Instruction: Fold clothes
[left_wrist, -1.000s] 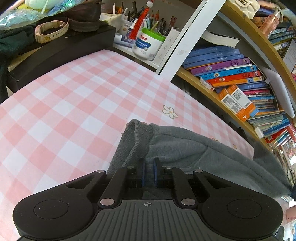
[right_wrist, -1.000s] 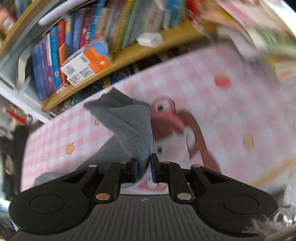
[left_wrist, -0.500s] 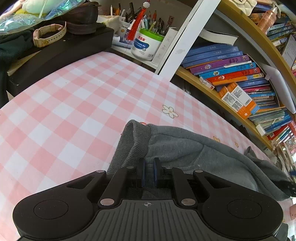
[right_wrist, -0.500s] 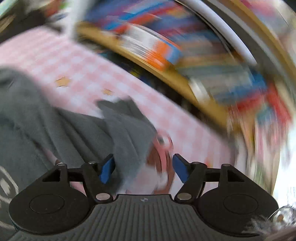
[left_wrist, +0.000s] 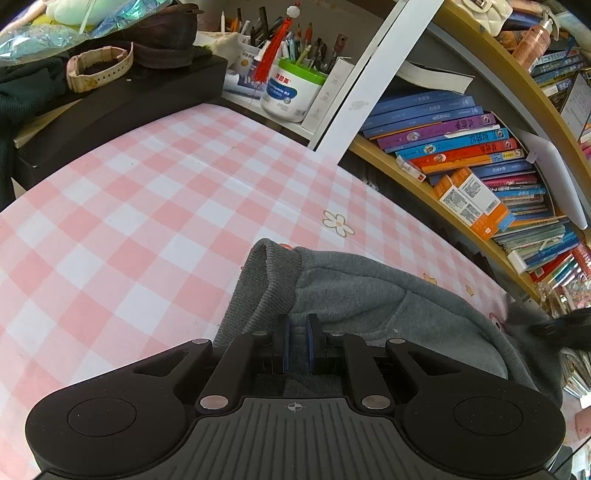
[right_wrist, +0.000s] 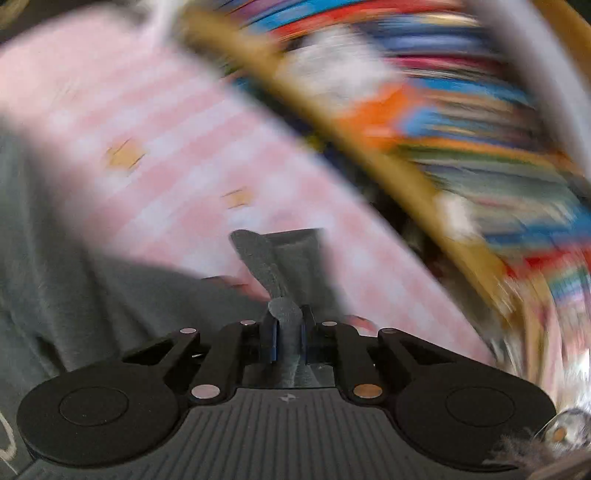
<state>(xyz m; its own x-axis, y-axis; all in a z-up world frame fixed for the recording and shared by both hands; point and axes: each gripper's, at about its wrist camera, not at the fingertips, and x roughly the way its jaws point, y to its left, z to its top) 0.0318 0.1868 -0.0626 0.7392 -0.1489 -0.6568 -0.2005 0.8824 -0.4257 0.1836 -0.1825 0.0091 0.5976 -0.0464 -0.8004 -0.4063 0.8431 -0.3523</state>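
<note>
Half a second ago the right tool (right_wrist: 287, 338) stood spread beside a loose flap of grey cloth; now its blue pads are pressed together on a narrow ridge of the grey sweatshirt (left_wrist: 373, 295), and its view is heavily smeared by motion. The left tool (left_wrist: 297, 341) is likewise pinched on the sweatshirt, just behind the ribbed hem (left_wrist: 264, 291), gripping a fold of fleece between its pads. The garment lies on the pink-and-white checked worktop (left_wrist: 122, 221), stretching from the hem toward the right edge of the left view, where a blurred dark shape overlaps it. To the left of the hem the checked cloth runs open and wide up to a black box (left_wrist: 110, 110) at the far corner. On the right, the worktop's edge meets a wooden bookshelf (left_wrist: 417, 184) packed with leaning books (left_wrist: 461, 147); a white tub of pens (left_wrist: 291, 92) stands beyond the far edge.
</note>
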